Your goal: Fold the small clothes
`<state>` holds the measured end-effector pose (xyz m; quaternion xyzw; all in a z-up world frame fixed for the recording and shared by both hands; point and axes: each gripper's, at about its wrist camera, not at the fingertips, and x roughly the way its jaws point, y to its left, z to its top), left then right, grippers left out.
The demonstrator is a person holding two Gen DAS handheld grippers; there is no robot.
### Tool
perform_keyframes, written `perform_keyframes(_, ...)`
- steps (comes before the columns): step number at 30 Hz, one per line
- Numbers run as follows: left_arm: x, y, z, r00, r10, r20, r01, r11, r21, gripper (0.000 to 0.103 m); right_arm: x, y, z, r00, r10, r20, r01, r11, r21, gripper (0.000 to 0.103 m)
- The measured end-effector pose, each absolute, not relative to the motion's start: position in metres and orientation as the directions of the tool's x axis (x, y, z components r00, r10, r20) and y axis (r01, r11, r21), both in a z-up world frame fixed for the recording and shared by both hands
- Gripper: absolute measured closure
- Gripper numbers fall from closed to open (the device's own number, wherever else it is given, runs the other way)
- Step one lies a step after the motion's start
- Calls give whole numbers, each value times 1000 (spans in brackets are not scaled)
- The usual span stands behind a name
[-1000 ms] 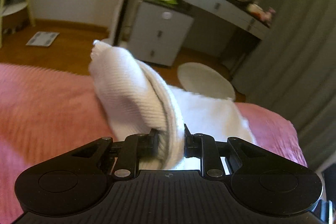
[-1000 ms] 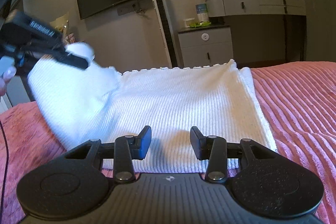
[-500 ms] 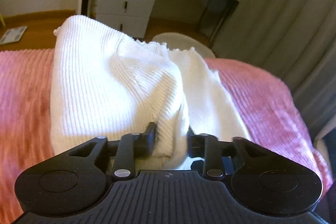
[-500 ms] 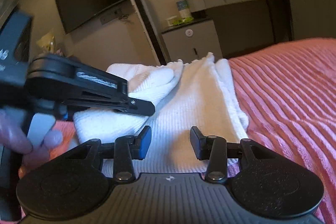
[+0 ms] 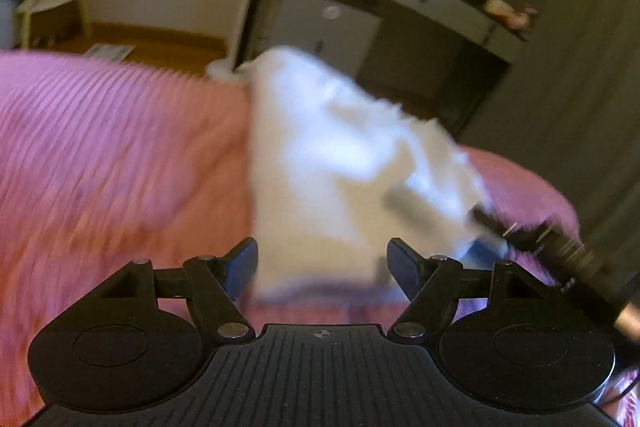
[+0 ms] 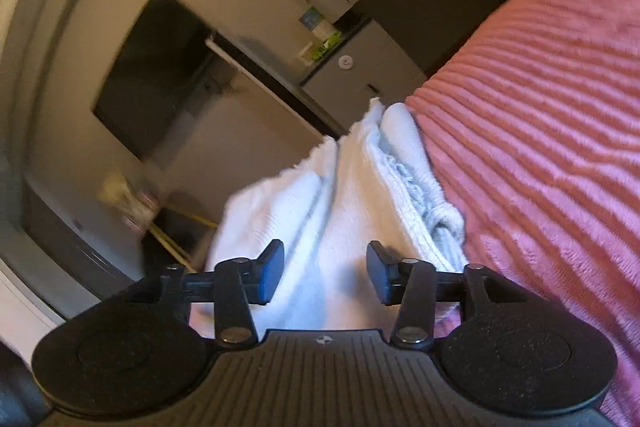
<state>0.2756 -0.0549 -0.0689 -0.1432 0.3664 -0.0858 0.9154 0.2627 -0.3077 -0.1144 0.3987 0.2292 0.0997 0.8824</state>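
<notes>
On ribbed pink bedspread (image 5: 100,155), folded white knit garment (image 5: 320,179); left tool (image 5: 322,267), right tool (image 6: 325,273) opening, empty.

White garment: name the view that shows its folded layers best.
Right wrist view: the white garment is sharp there, its stacked layers and ribbing clear on the pink bedspread. Left wrist view shows it only as a motion-blurred white shape.

Pink ribbed bed (image 5: 120,155) bears folded white garment (image 5: 320,167)

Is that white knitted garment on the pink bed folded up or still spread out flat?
Folded. The white garment lies doubled over in stacked layers on the pink bedcover, with several edges showing one above another.
</notes>
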Motion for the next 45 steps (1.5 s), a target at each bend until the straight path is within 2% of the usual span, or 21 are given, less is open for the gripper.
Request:
perform_keyframes(4, 282, -60, -90, 713, -223, -665, 46, 961, -272, 26, 267, -308, -120, 862, 412, -296, -13, 600, 800, 49)
perform_keyframes(7, 286, -56, -98, 703, -220, -676, 15, 955, -295, 26, 274, -303, -121, 843, 448, -297, -34, 596, 802, 38)
perform_keyframes(10, 279, -46, -96, 710, -243, -661, 13, 943, -333, 26, 283, -303, -122, 820, 488, -299, -49, 579, 814, 31)
perform_keyframes(15, 271, -28, -99, 697, -278, -661, -16, 916, -402, 25, 309, -295, -112, 780, 534, -326, -50, 573, 818, 28)
perform_keyframes(19, 268, -20, -96, 700, -295, -651, -26, 900, -436, 25, 331, -278, -105, 735, 539, -412, -48, 648, 760, 29)
perform_keyframes(21, 268, -15, -96, 704, -302, -643, -35, 889, -456, 25, 342, -271, -101, 720, 531, -446, -47, 679, 732, 36)
perform_keyframes(24, 268, -8, -96, 705, -309, -639, -57, 873, -485, 25, 356, -268, -99, 697, 529, -483, -19, 688, 726, 64)
perform_keyframes(33, 265, -3, -100, 702, -328, -632, -67, 854, -516, 24, 379, -265, -107, 653, 555, -515, 42, 652, 757, 61)
perform_keyframes(35, 265, -3, -101, 703, -331, -629, -65, 852, -520, 23, 383, -262, -103, 654, 545, -525, 33, 673, 739, 70)
perform_keyframes(36, 265, -3, -101, 704, -331, -628, -66, 850, -523, 23, 383, -259, -98, 659, 529, -535, 15, 702, 712, 80)
perform_keyframes(37, 265, -3, -102, 705, -331, -627, -68, 848, -525, 23, 382, -253, -91, 668, 504, -548, -12, 743, 669, 84)
perform_keyframes(40, 266, -2, -103, 707, -334, -623, -71, 843, -532, 22, 372, -231, -63, 730, 389, -562, -103, 875, 473, 87)
perform_keyframes(45, 266, -1, -103, 709, -336, -620, -68, 842, -535, 20, 348, -208, -22, 823, 300, -483, -204, 949, 241, 88)
